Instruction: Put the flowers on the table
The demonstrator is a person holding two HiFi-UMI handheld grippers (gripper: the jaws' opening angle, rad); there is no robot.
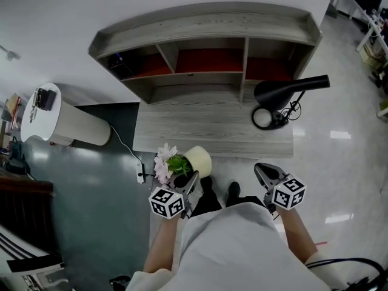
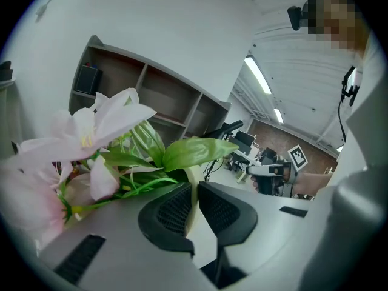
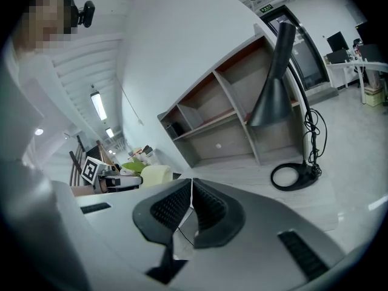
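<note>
A cream pot [image 1: 197, 160] with pale pink flowers [image 1: 163, 162] and green leaves hangs tilted just in front of the grey wooden table [image 1: 212, 129]. My left gripper [image 1: 191, 181] is shut on the pot's rim; in the left gripper view the cream rim [image 2: 192, 194] sits pinched between the two black pads, with flowers [image 2: 85, 132] and leaves [image 2: 194, 150] filling the left side. My right gripper [image 1: 264, 173] is held at the same height to the right, jaws shut with nothing between them [image 3: 190, 206]. The pot [image 3: 154, 174] also shows in the right gripper view.
A black desk lamp [image 1: 282, 96] stands at the table's right end, its round base [image 3: 295, 177] and cord beside it. Behind the tabletop rises a shelf unit [image 1: 206, 53] with open compartments. A white cylinder [image 1: 66, 123] lies on the dark mat at left.
</note>
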